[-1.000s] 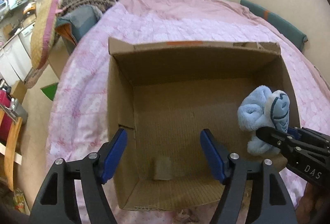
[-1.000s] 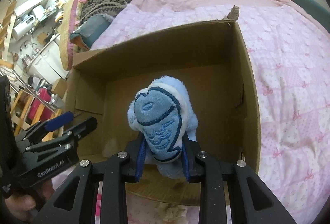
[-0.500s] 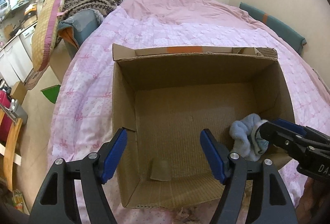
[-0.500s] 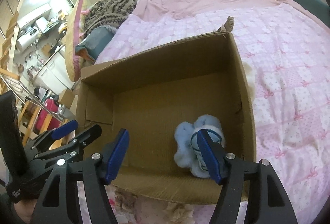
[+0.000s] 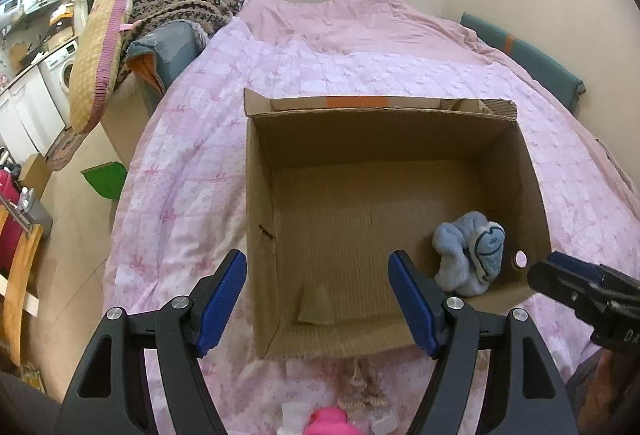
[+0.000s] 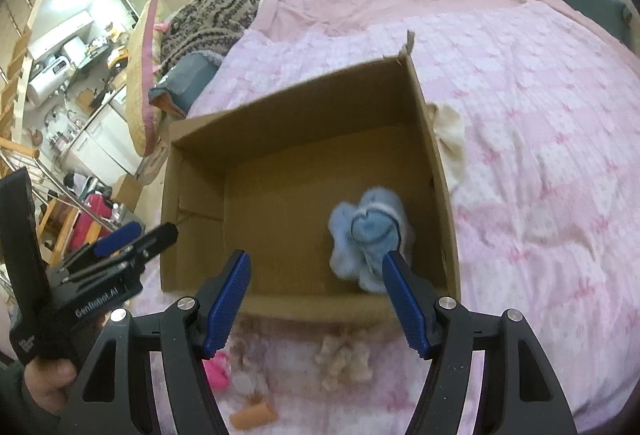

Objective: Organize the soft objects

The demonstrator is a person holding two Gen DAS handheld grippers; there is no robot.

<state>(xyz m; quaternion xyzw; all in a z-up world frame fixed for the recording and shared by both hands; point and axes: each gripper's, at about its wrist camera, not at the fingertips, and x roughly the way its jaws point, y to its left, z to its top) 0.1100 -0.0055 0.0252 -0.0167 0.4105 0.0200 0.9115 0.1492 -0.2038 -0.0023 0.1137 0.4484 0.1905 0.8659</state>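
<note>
Blue plush (image 6: 368,239) lies in the cardboard box (image 5: 256,219) on the bed (image 5: 360,75), your right tool (image 6: 316,299) and left tool (image 5: 318,301) both gape empty, pink toy (image 6: 218,373) and others outside left.

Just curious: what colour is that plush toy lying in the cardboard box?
Light blue with darker blue stitched outlines; the plush toy shows best in the left wrist view.

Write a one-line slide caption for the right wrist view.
Open right gripper hangs above the cardboard box on the pink bed, blue plush toy lying inside.
</note>
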